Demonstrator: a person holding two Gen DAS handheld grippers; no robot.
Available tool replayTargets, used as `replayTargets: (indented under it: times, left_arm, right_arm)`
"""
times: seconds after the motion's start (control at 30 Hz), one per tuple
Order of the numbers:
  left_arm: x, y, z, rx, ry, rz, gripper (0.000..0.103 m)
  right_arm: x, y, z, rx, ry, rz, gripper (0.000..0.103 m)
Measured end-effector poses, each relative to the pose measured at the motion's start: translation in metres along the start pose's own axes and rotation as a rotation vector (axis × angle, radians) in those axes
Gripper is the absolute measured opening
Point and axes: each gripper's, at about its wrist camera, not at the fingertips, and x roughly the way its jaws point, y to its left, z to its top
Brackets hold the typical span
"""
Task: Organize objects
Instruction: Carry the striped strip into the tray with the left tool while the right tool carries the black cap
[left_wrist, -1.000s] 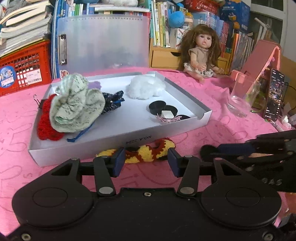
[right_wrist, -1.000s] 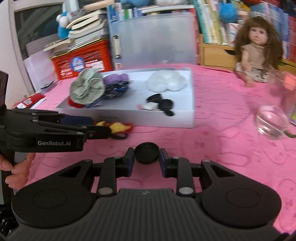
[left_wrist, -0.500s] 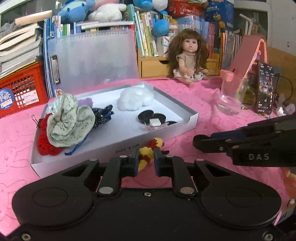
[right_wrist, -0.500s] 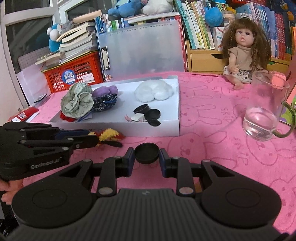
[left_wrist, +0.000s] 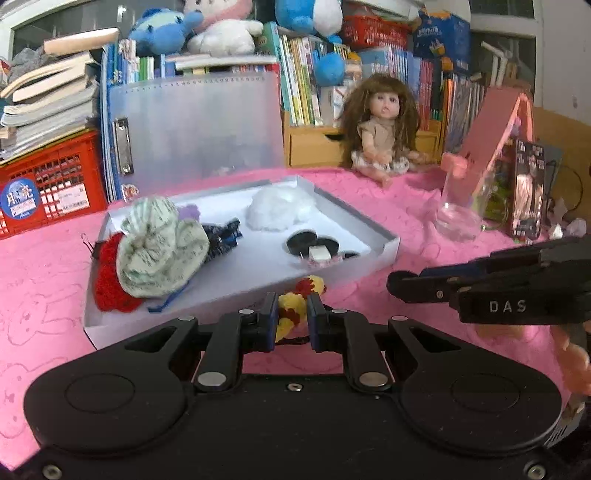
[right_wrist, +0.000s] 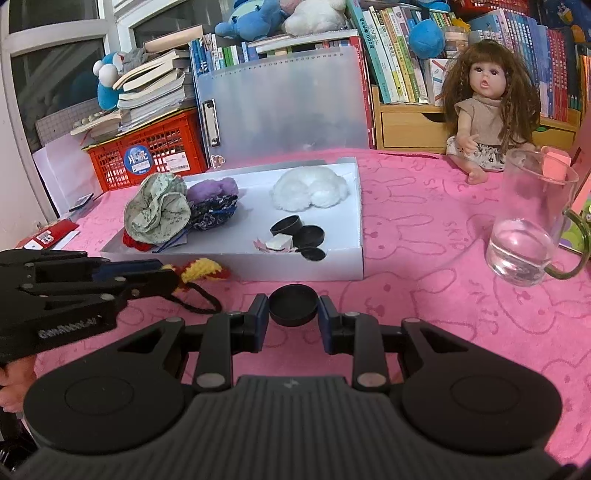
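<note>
Your left gripper (left_wrist: 291, 321) is angling downward just in front of the white tray (left_wrist: 388, 243), its fingers pinching the yellow-and-red crocheted piece (left_wrist: 291, 308), whose dark cord is trailing onto the pink tabletop (right_wrist: 424, 266). Your right gripper (right_wrist: 293, 314) is tilting down the same way beside it, well in front of the tray, its fingers clamping a round black cap (right_wrist: 293, 304) by its sides. Fabric bundles, white fluff and more black caps are lying inside the tray.
</note>
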Motion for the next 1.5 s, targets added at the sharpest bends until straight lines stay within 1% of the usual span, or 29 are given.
replayTargets:
  times: [0.13, 0.3, 0.4, 0.53, 0.87, 1.2, 1.5]
  left_arm:
    - [-0.008, 0.011, 0.014, -0.034, -0.042, 0.010, 0.016]
    - [-0.009, 0.029, 0.029, -0.087, -0.068, 0.044, 0.016]
    - [-0.004, 0.041, 0.032, -0.122, -0.063, 0.079, 0.016]
    - [0.005, 0.053, 0.033, -0.158, -0.047, 0.107, 0.016]
    - [0.028, 0.067, 0.023, -0.169, -0.006, 0.157, 0.016]
    - [0.049, 0.075, 0.013, -0.180, 0.034, 0.182, 0.016]
    - [0.061, 0.077, 0.012, -0.185, 0.047, 0.188, 0.016]
  right_arm:
    - [-0.002, -0.002, 0.009, 0.025, -0.023, 0.003, 0.033]
    - [0.000, -0.006, 0.021, 0.065, -0.045, 0.009, 0.033]
    - [0.005, -0.009, 0.028, 0.093, -0.047, 0.009, 0.033]
    - [0.015, -0.011, 0.035, 0.119, -0.046, -0.003, 0.033]
    - [0.039, -0.011, 0.040, 0.131, -0.024, -0.035, 0.033]
    - [0.055, -0.010, 0.044, 0.124, -0.011, -0.047, 0.032]
    - [0.069, -0.005, 0.045, 0.113, 0.007, -0.044, 0.032]
